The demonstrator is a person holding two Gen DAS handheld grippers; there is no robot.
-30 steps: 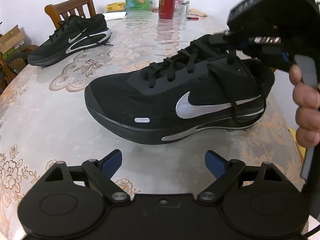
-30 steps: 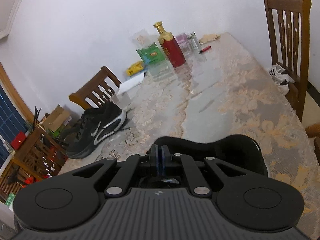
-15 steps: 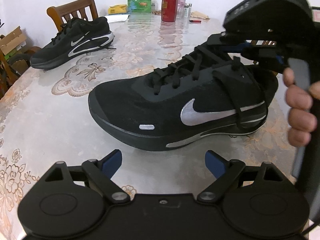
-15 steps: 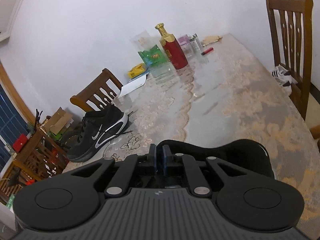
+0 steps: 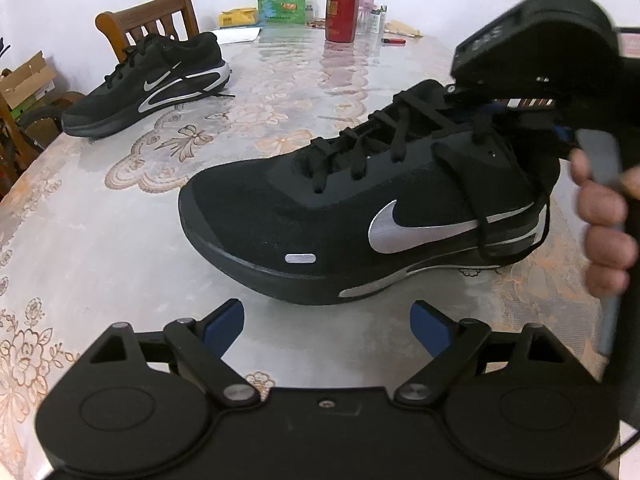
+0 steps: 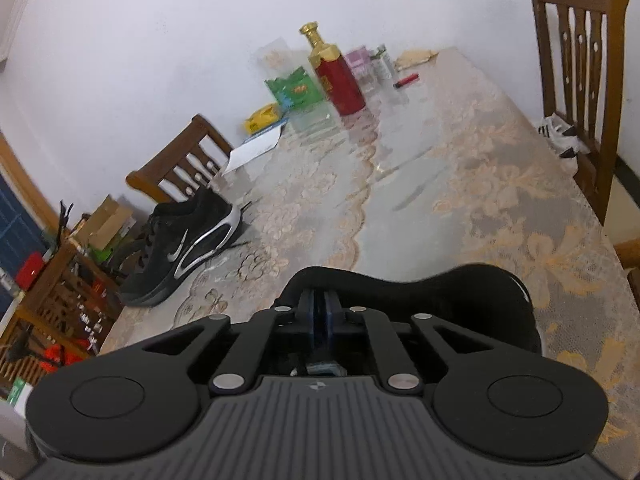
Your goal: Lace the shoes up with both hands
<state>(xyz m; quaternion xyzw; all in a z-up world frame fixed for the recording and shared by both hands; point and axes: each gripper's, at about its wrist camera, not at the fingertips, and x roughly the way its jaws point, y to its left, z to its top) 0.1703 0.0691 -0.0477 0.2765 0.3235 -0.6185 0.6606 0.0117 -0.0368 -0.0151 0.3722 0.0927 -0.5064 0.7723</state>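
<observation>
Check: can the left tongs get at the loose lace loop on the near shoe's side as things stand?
Probably yes. The left tongs are open, holding nothing, with bare table up to the near shoe. The lace loop hangs exposed; the right tongs sit higher, at the collar.

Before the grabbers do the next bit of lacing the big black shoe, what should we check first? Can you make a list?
1. Black sneaker with silver swoosh upright on the lace-patterned table: ok.
2. Left gripper open, nothing between its blue pads: ok.
3. Right gripper at the shoe's collar, jaws opening: ok.
4. Lace inside the right gripper: cannot tell.
5. Black lace hanging loose down the shoe's side, not tied: not ok.
6. Second black sneaker far away: ok.
</observation>
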